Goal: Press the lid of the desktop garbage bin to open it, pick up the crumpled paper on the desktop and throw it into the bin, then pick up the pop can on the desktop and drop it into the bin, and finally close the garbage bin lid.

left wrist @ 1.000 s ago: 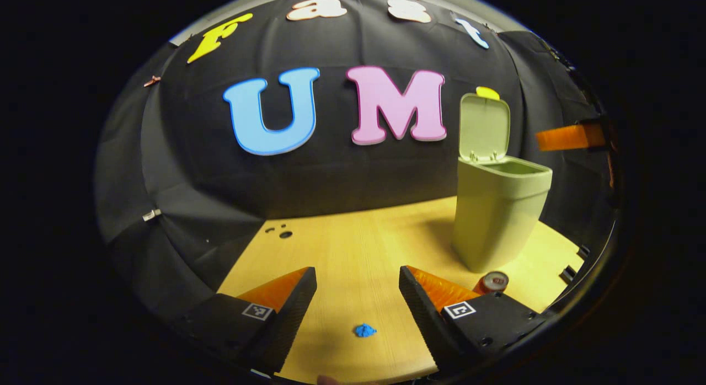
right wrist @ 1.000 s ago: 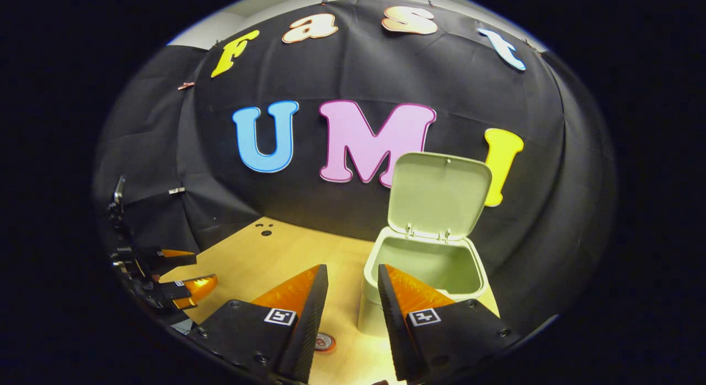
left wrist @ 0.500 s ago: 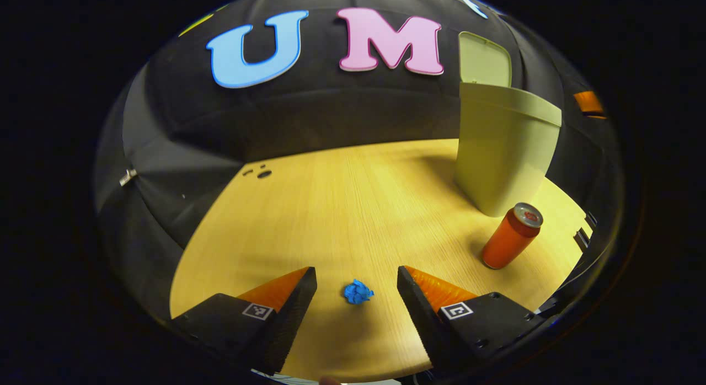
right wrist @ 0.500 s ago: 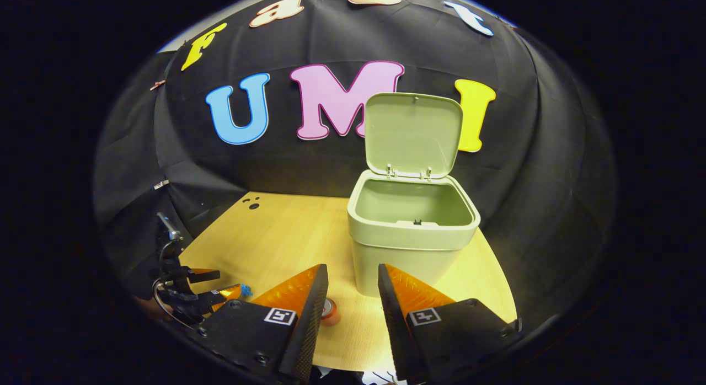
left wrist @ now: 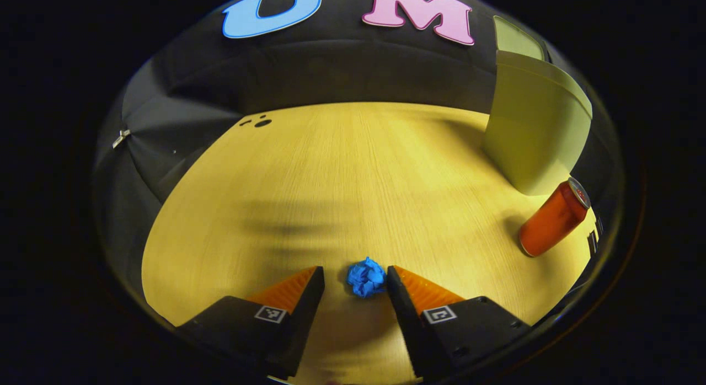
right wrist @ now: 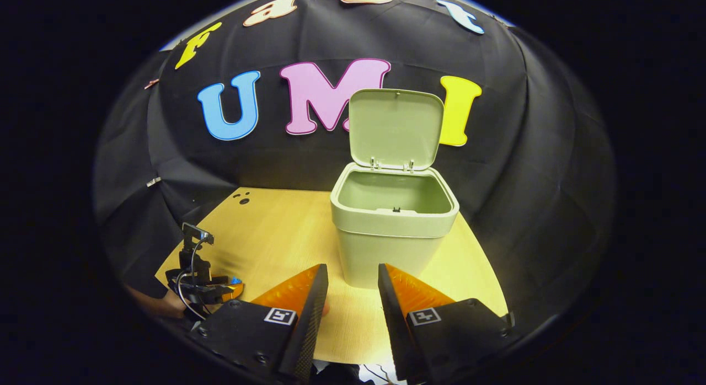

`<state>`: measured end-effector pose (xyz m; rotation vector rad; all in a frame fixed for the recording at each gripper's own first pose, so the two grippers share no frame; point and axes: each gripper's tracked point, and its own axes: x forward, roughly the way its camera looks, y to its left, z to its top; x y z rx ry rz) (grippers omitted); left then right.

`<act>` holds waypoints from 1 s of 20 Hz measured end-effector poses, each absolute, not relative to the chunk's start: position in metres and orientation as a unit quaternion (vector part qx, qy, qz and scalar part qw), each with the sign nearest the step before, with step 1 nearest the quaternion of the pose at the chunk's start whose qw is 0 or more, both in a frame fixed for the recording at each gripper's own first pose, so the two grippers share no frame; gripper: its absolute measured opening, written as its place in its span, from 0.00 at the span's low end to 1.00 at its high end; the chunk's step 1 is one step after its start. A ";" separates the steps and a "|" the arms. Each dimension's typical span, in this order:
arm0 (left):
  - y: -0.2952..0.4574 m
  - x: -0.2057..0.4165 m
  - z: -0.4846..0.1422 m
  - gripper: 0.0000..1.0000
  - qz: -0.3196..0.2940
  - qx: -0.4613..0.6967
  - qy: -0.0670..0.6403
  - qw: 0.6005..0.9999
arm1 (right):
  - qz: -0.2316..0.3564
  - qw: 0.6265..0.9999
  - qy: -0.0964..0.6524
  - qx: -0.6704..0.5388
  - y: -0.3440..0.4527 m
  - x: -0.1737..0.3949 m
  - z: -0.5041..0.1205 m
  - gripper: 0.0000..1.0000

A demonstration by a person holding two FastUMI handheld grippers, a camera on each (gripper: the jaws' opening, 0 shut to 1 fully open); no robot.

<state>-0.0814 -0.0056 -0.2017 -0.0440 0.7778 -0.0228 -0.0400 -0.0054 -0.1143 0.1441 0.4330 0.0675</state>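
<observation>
1. Between the spread fingers of my left gripper (left wrist: 356, 280) lies the crumpled paper (left wrist: 365, 277) on the table (left wrist: 331, 181), touching the right finger.
2. Behind my right gripper (right wrist: 353, 280), fingers apart and holding nothing, the bin (right wrist: 392, 230) stands with its lid (right wrist: 396, 128) up.
3. Near the bin stands the pop can (left wrist: 553, 217).

There is one garbage bin (right wrist: 394, 230), one crumpled paper (left wrist: 365, 277) and one pop can (left wrist: 552, 218). Two grippers show: the left gripper (left wrist: 355, 282) and the right gripper (right wrist: 353, 280).

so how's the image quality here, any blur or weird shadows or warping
Left gripper view: the table looks streaked with motion blur, a dark smeared shadow band lies above the sharp blue crumpled paper, and the bin and pop can lean from fisheye warping. Right gripper view: sharp, evenly lit, open bin crisp.
</observation>
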 end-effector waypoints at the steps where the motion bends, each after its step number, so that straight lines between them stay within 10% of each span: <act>1: -0.007 -0.080 -0.202 0.63 -0.013 -0.019 0.377 0.926 | 0.031 0.973 0.216 0.071 -0.008 -0.040 -0.116 0.59; 13: -0.020 -0.070 -0.184 0.42 -0.078 0.028 0.346 0.935 | 0.018 0.971 0.224 0.085 -0.018 -0.046 -0.126 0.59; 20: -0.054 -0.034 -0.064 0.40 -0.111 -0.020 0.237 0.965 | 0.019 0.971 0.225 0.084 -0.020 -0.046 -0.130 0.59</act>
